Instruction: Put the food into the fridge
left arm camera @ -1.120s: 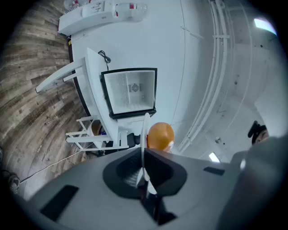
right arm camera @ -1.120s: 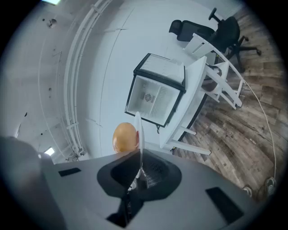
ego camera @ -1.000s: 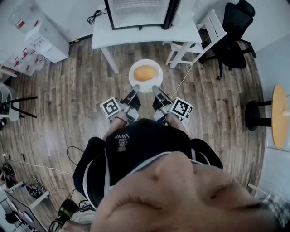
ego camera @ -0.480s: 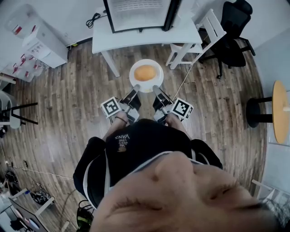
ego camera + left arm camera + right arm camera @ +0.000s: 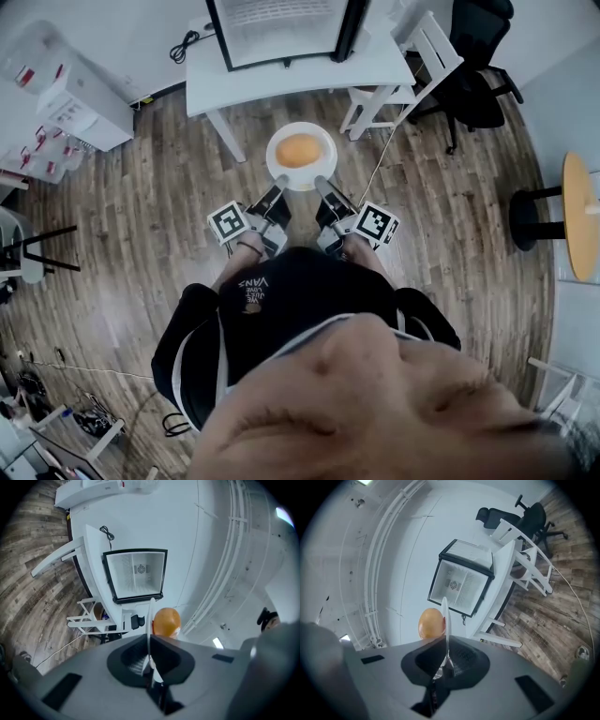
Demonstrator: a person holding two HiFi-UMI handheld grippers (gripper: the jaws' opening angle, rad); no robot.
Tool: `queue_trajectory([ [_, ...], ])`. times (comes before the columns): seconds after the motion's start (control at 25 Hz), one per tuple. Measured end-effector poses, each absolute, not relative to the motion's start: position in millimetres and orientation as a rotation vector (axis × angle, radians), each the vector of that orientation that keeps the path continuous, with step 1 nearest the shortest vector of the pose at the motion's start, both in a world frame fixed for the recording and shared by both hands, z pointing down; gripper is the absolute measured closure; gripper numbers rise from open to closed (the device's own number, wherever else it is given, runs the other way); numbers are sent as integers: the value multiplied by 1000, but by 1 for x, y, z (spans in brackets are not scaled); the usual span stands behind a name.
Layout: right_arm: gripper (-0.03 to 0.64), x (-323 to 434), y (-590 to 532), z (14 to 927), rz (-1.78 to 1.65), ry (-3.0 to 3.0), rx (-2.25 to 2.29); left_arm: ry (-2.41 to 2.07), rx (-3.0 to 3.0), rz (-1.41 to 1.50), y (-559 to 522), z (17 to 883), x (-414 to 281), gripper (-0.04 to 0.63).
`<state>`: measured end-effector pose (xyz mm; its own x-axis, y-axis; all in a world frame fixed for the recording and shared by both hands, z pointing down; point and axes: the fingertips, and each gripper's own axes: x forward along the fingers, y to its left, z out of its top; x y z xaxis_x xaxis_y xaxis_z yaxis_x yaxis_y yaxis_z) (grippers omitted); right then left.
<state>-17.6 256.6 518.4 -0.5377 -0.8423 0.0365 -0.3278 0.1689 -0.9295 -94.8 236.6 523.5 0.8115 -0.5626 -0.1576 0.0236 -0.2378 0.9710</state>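
Clamping the rim of a plate (image 5: 301, 184) with left tool (image 5: 279, 183) and right tool (image 5: 322, 182) alike, orange food (image 5: 300, 150) aboard; well short of the fridge (image 5: 281, 21) on its worktop (image 5: 300, 80), yet to load

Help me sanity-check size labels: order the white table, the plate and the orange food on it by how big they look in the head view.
1. white table
2. plate
3. orange food, well inside the plate's rim
The plate, nearer the camera, looks larger than it is.
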Motion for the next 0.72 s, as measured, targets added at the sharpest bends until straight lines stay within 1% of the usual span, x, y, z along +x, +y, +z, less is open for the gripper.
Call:
queue_trajectory([
  [0.32, 594, -4, 233, 519, -1369, 1965, -1091, -437, 1732, -590, 214, 526, -83, 569],
  [0.48, 594, 3, 215, 509, -1318, 2033, -1046, -457, 1737, -606, 200, 521, -75, 569],
  [0.72, 594, 20, 190, 513, -1387, 2025, -1033, -500, 1728, -630, 176, 519, -60, 569],
])
